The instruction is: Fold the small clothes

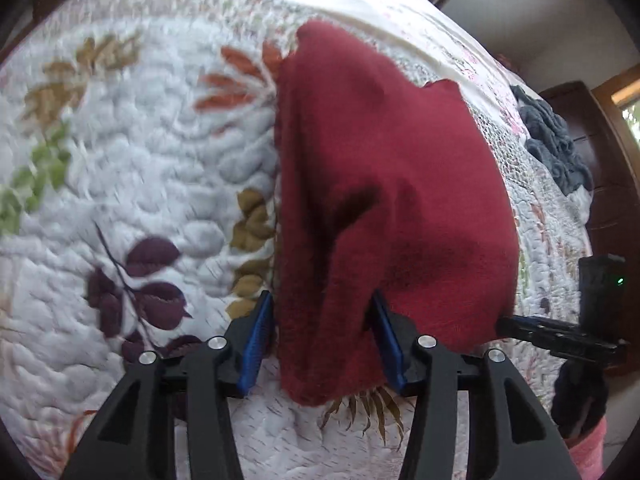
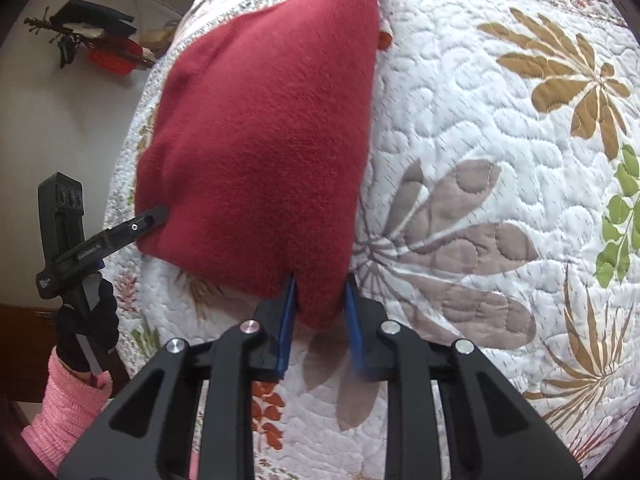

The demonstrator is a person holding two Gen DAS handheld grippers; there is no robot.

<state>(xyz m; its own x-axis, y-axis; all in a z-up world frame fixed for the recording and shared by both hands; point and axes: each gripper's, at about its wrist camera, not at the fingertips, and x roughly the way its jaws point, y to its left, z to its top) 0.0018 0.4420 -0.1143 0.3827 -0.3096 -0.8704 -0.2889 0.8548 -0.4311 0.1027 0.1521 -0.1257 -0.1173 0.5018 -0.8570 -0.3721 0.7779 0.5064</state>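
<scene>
- A red fleece garment (image 1: 384, 184) fills the centre of the left wrist view, stretching from the upper middle of the frame down to the lower centre over a white leaf-patterned quilt (image 1: 132, 168).
- The left gripper (image 1: 326, 344) has its blue-padded fingers (image 1: 256, 344) apart with the cloth's near edge draped between them; whether they pinch it I cannot tell.
- In the right wrist view the right gripper (image 2: 320, 312) has its fingers close on either side of the garment's lower corner (image 2: 320, 300), the cloth bunched between them.
- At the left edge of that view, the other gripper's tip meets the garment's side.
- A grey crumpled cloth (image 1: 556, 140) lies at the right of the left wrist view, well apart from the garment.
</scene>
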